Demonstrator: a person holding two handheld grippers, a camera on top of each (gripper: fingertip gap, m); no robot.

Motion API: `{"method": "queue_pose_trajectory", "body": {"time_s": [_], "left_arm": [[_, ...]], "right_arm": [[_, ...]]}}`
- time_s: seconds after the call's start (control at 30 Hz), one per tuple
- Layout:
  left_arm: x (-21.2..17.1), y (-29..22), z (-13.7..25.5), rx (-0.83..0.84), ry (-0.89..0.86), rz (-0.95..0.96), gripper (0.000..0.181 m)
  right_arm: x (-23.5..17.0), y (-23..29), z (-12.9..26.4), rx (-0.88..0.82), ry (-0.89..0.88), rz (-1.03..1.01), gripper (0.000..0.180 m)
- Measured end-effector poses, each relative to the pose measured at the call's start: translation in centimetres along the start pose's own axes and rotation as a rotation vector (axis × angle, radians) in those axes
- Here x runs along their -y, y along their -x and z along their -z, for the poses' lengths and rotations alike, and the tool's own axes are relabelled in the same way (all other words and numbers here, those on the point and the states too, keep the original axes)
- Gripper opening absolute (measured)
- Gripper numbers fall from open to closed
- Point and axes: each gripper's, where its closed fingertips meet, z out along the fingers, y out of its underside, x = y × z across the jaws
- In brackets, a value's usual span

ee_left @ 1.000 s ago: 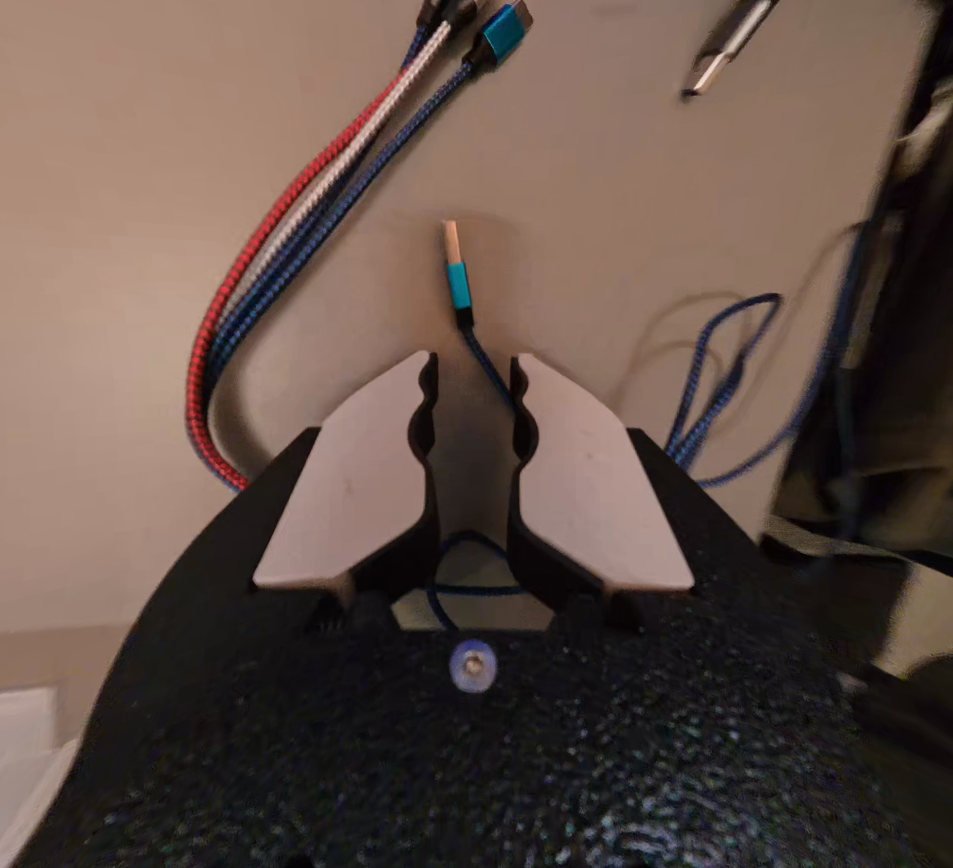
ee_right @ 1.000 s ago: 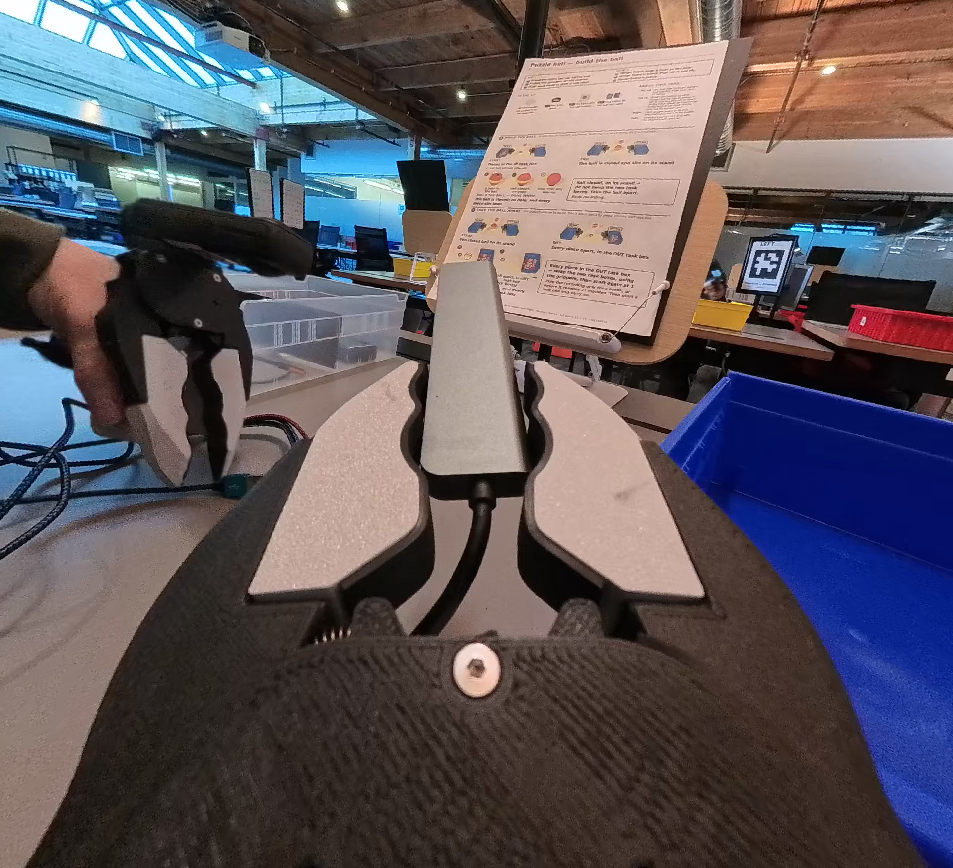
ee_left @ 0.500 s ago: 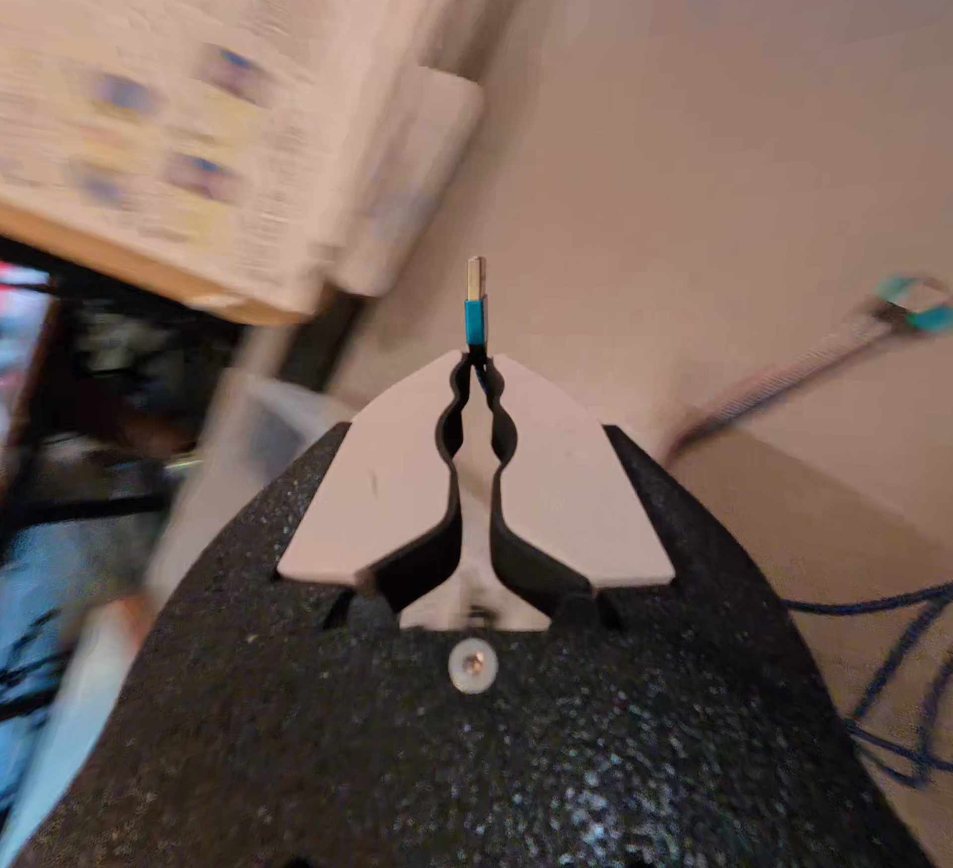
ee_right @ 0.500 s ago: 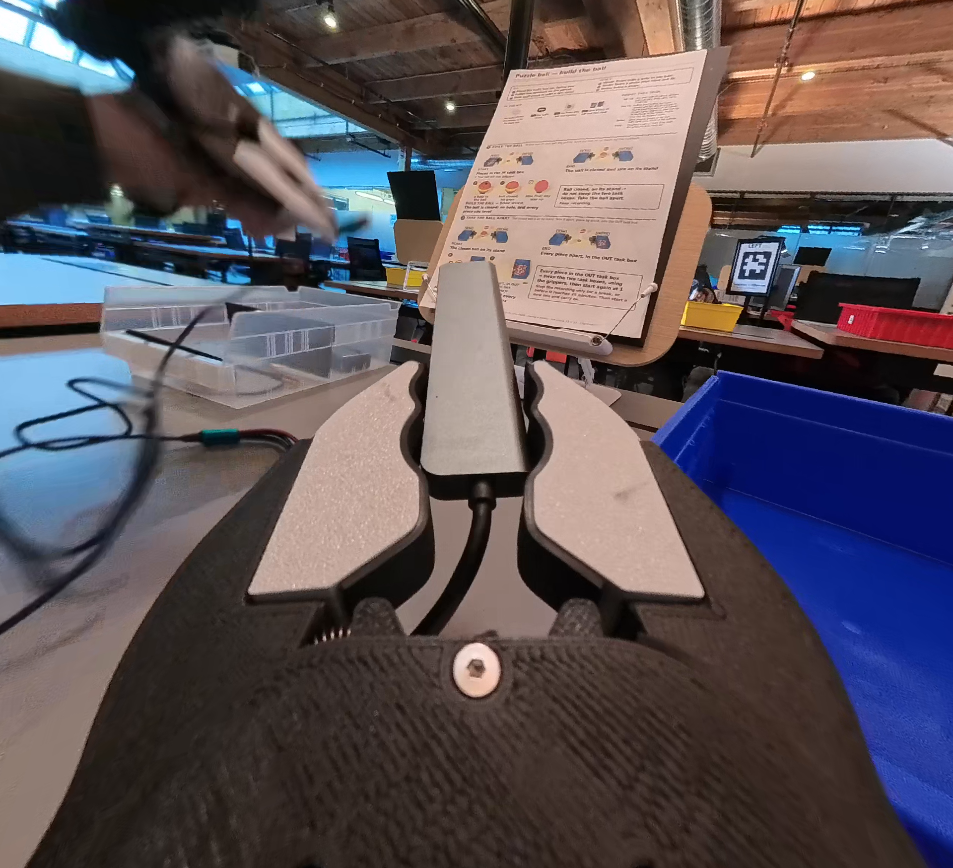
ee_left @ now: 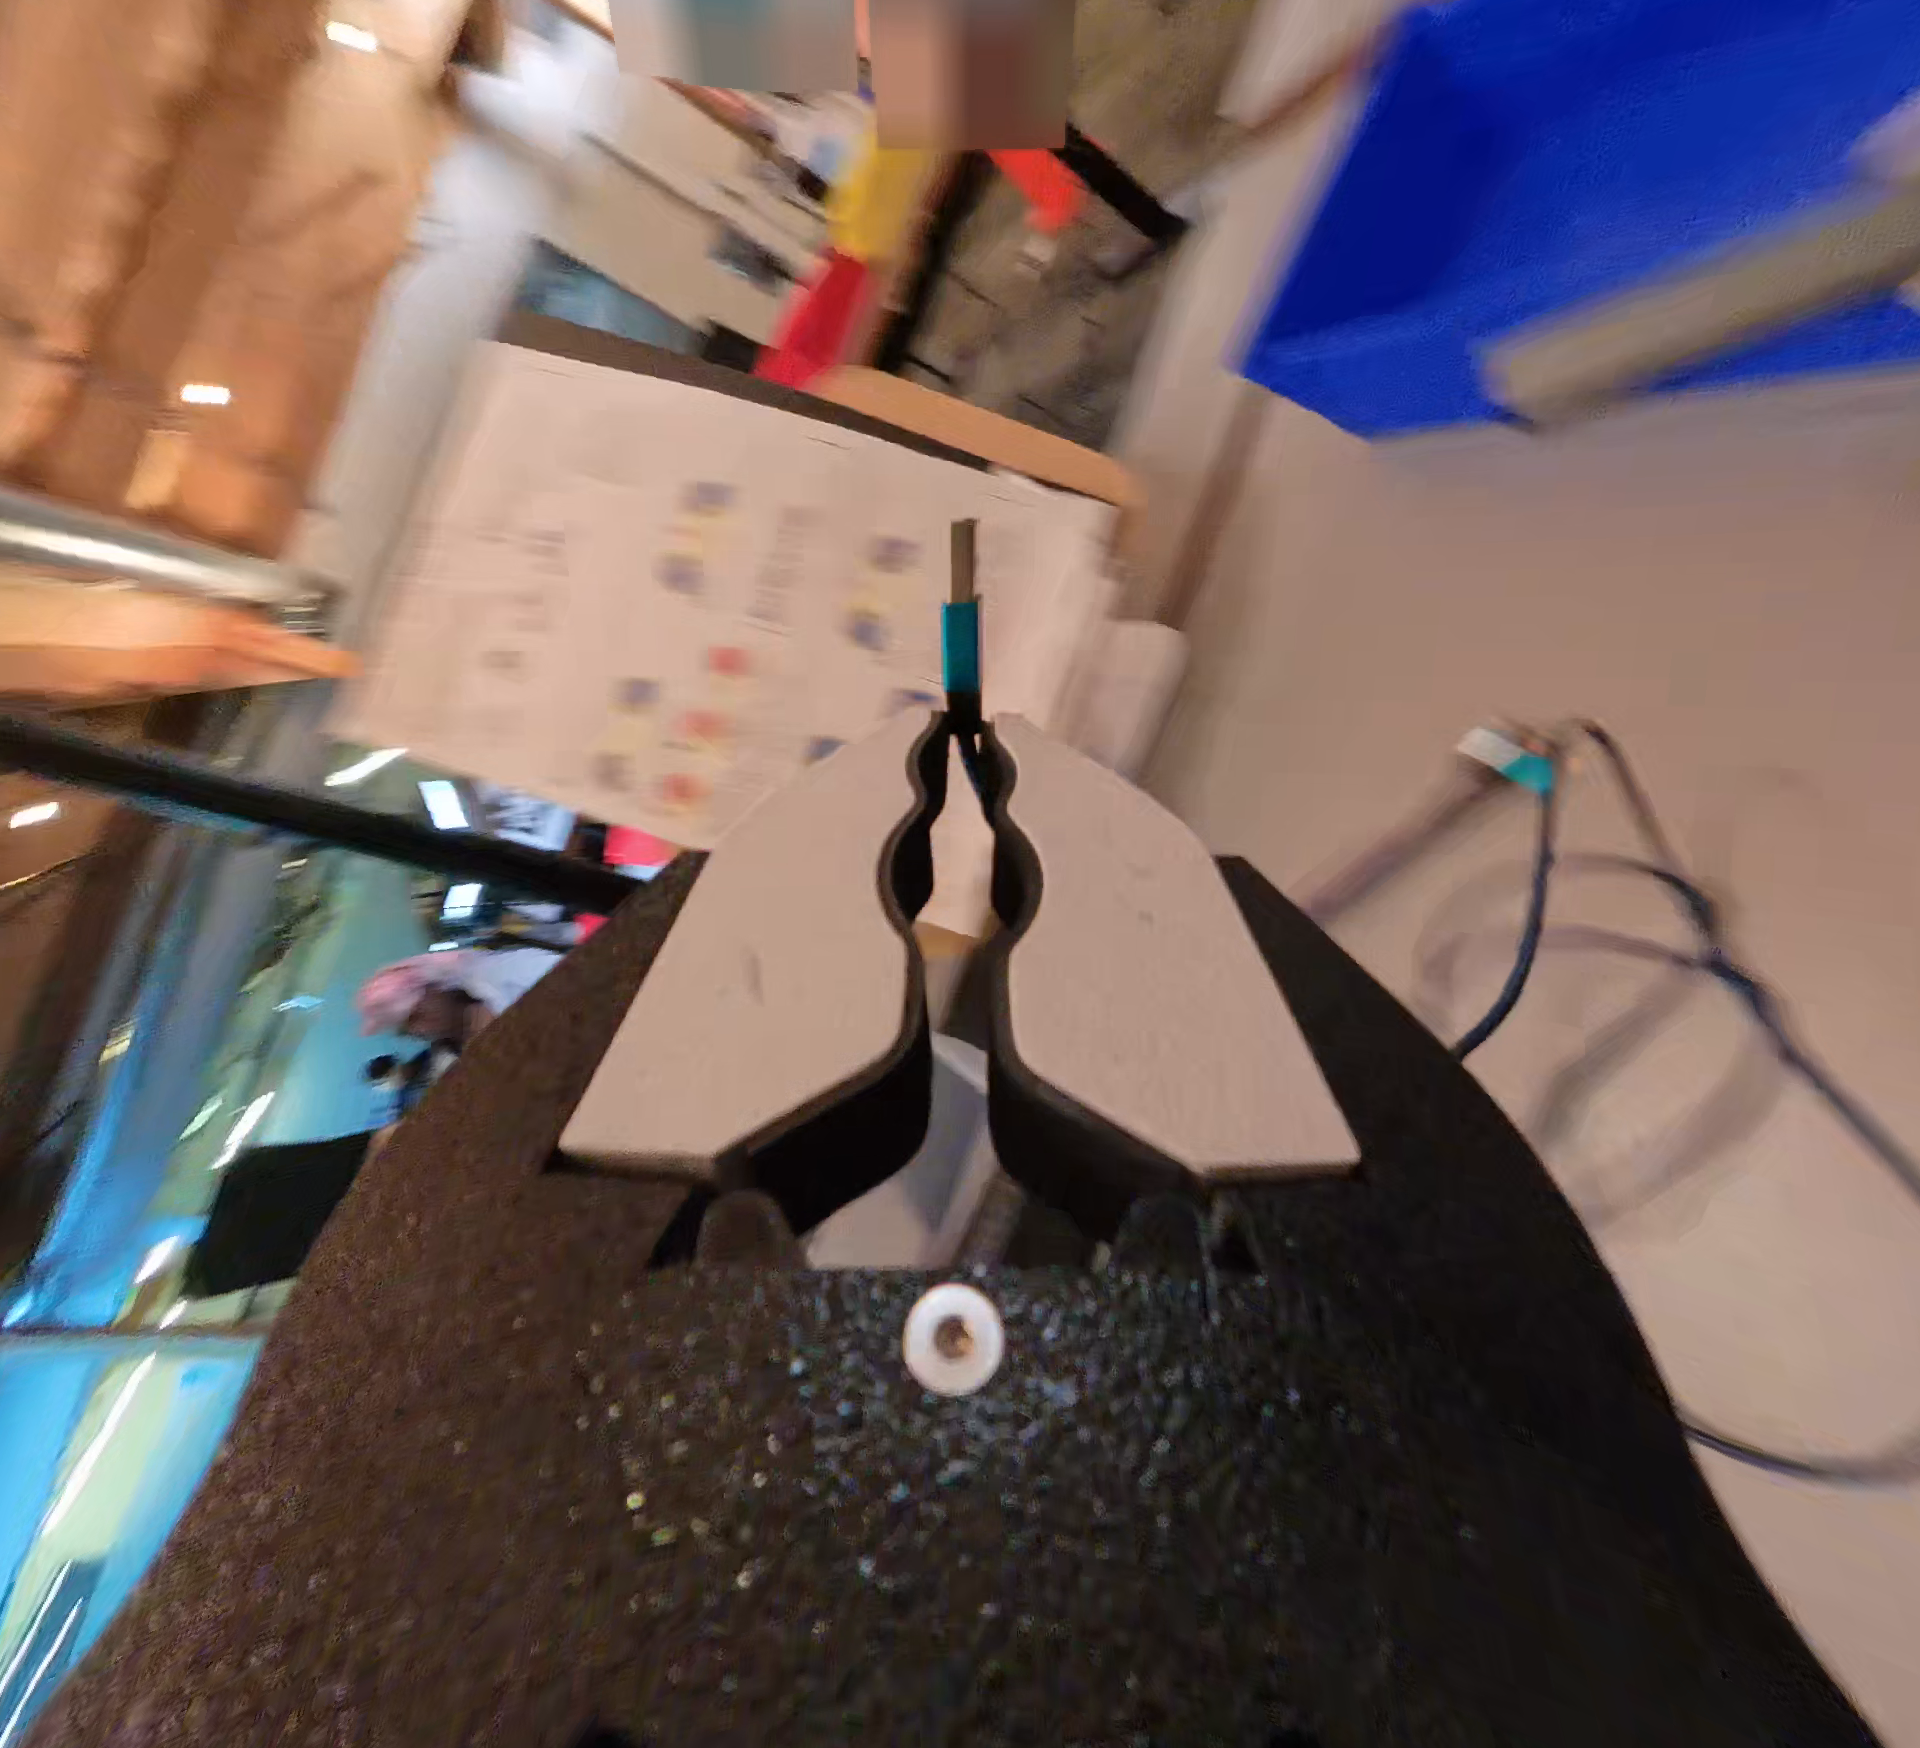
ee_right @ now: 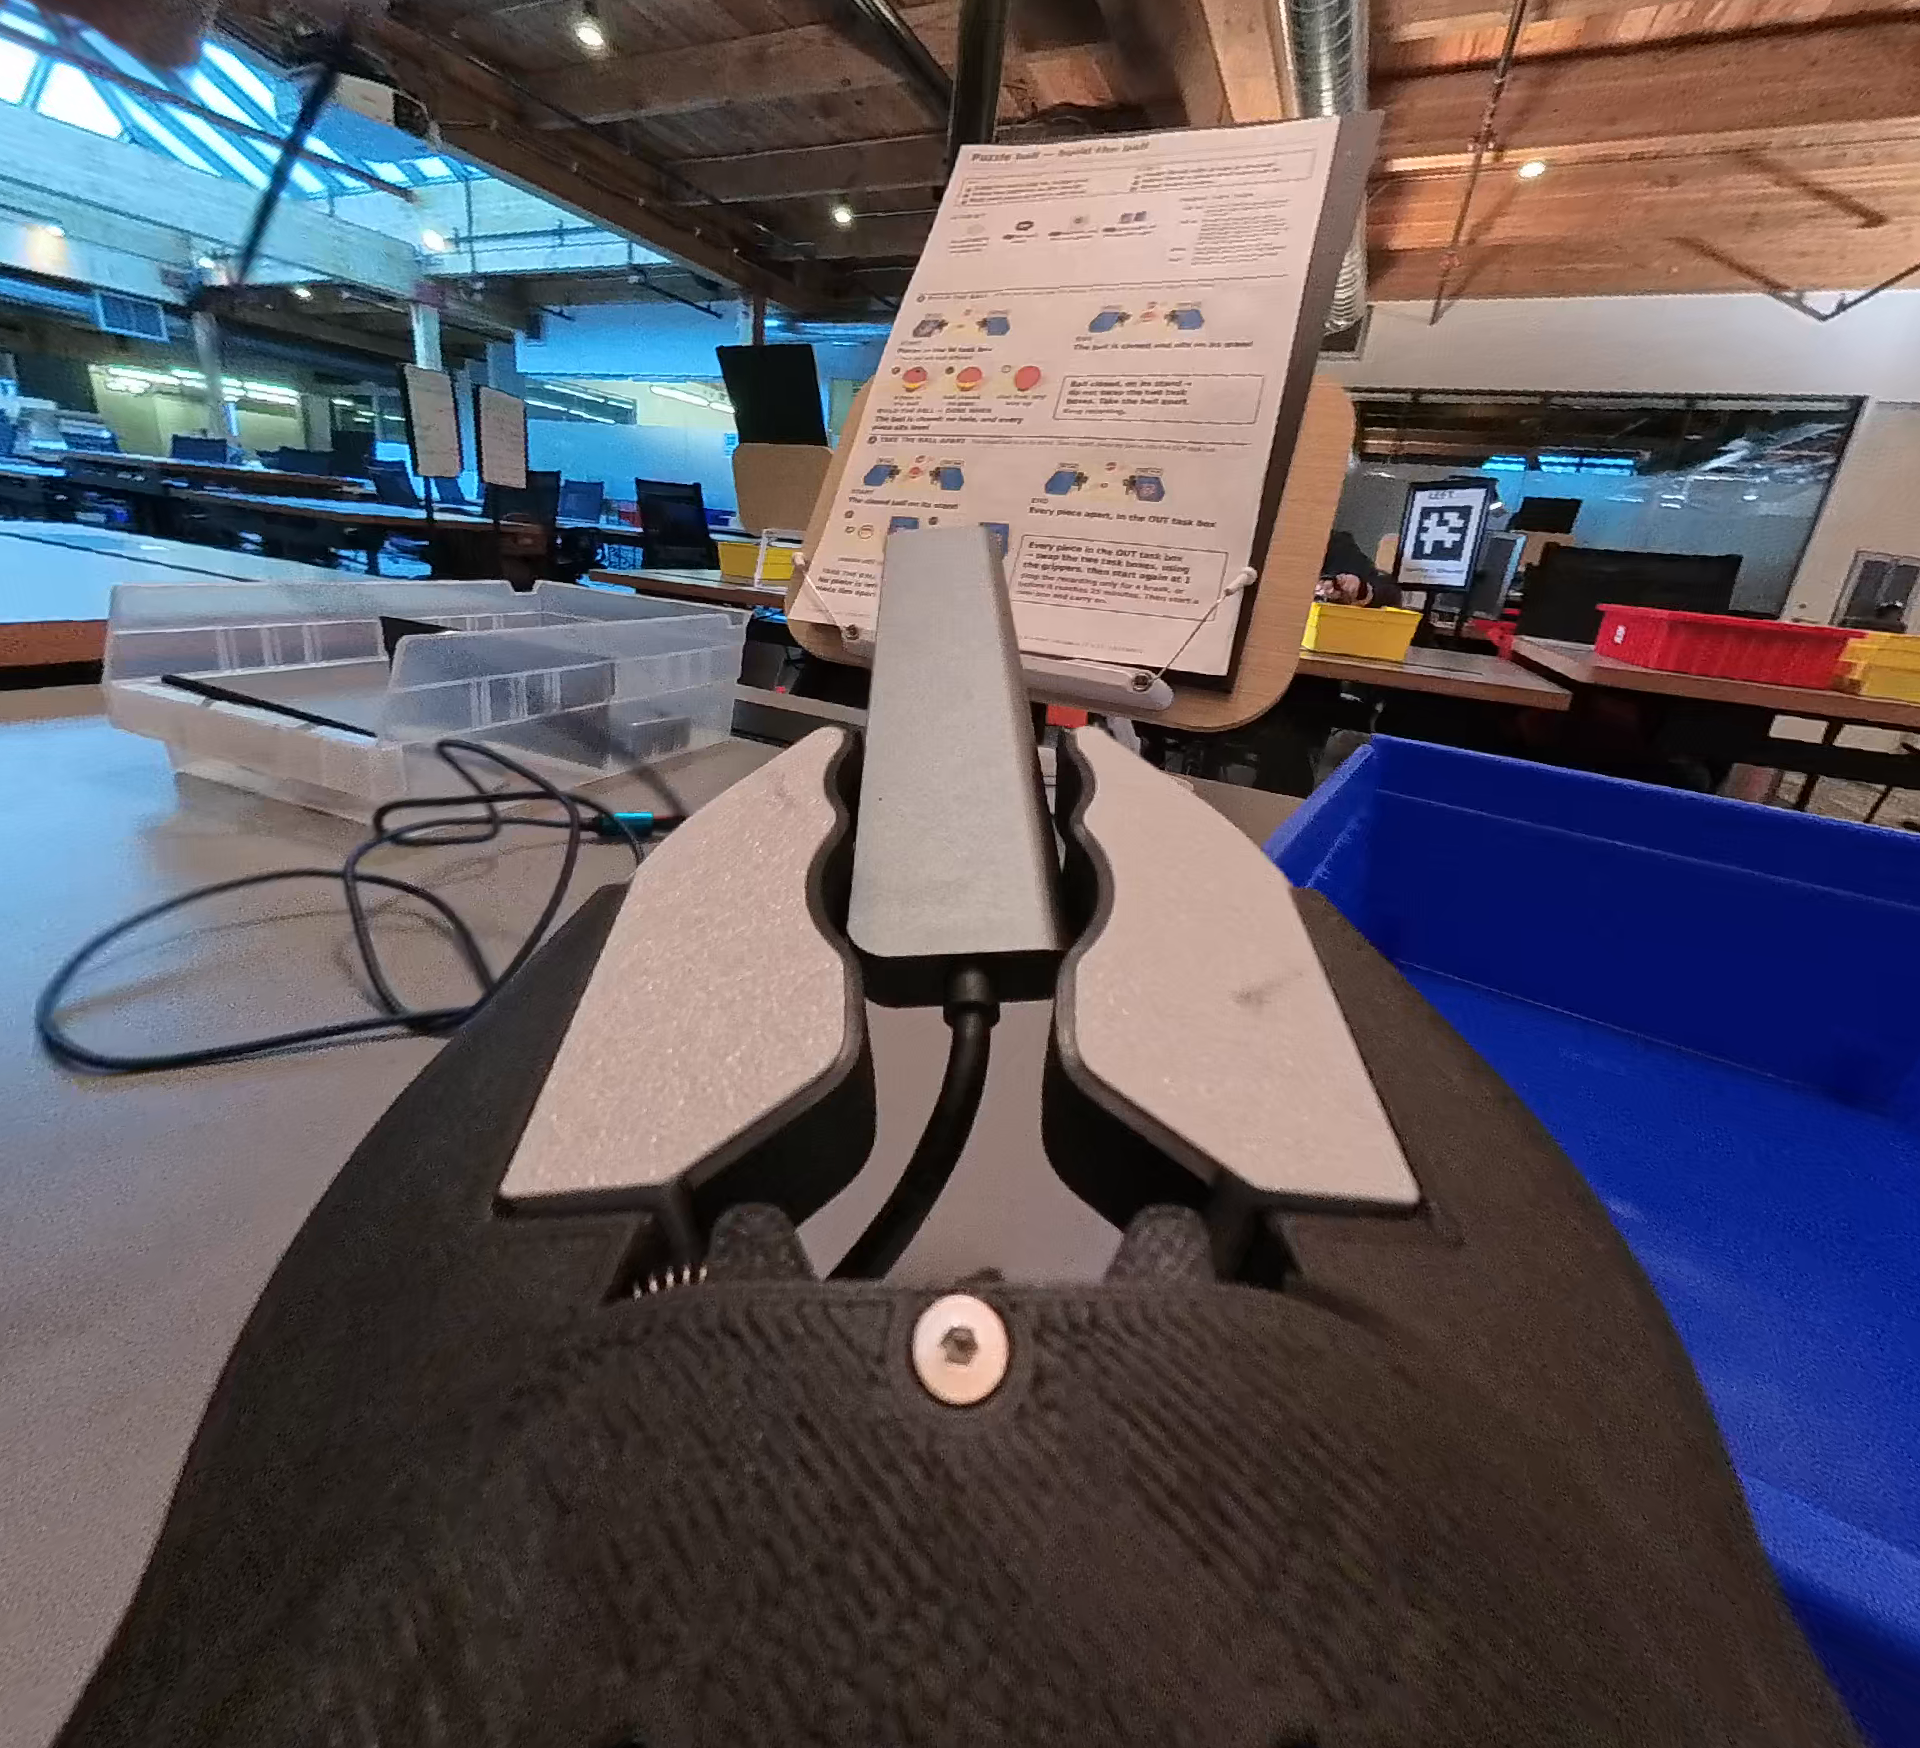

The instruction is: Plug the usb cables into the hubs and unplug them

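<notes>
Two grippers grip: left (ee_left: 964, 730) pinches USB cable (ee_left: 960, 649), right (ee_right: 956, 753) clamps hub (ee_right: 951, 763) beside blue bin (ee_right: 1621, 929).

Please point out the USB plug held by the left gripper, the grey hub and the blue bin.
USB plug (ee_left: 959, 649): left wrist view, teal sleeve.
Grey hub (ee_right: 954, 763): right wrist view, top face.
Blue bin (ee_right: 1621, 909): right wrist view, inner far wall.

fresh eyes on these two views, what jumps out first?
Dead centre in the right wrist view, the right claw clamps a grey USB hub, with a blue bin beside it. In the left view, the left claw pinches a teal-collared USB plug pointing straight ahead.
</notes>
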Motion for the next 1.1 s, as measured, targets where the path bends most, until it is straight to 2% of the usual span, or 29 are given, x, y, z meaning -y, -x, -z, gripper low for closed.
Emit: {"method": "queue_pose_trajectory", "body": {"time_s": [0.07,0.17,0.3,0.37,0.47,0.53,0.73,0.83,1.0,1.1], "left_arm": [[-2.1,-8.6,-0.3,-0.178,0.045,-0.043,0.004],[-3.8,-17.3,-0.3,-0.294,0.063,-0.072,0.005],[-5.5,-23.0,-0.1,-0.276,0.093,-0.223,0.005],[-5.6,-25.1,0.2,-0.307,0.083,-0.236,0.005],[-5.9,-27.3,0.7,-0.404,0.101,-0.205,0.005],[-6.0,-28.9,1.2,-0.543,0.124,-0.135,0.006],[-7.1,-31.8,2.6,-0.994,0.316,0.287,0.016],[-6.9,-31.1,1.7,-0.981,0.285,0.340,0.017],[-5.2,-31.1,2.5,-1.056,0.203,0.313,0.031],[-4.4,-31.0,1.7,-1.013,0.187,0.357,0.041]], "right_arm": [[0.0,-0.3,0.1,-0.015,-0.005,-0.014,0.036],[0.0,-0.3,0.0,-0.013,-0.002,-0.011,0.036],[0.0,0.4,0.0,0.011,-0.003,0.024,0.036],[0.0,0.6,-0.1,0.018,0.000,0.039,0.036],[0.0,0.9,-0.1,0.029,-0.002,0.050,0.036],[0.0,0.9,-0.1,0.032,-0.003,0.053,0.036],[0.0,1.2,-0.1,0.045,-0.003,0.061,0.036],[0.0,1.3,0.0,0.053,-0.002,0.061,0.036],[0.0,1.3,0.0,0.060,-0.003,0.053,0.036],[0.0,1.3,0.0,0.064,-0.004,0.050,0.036]]}}
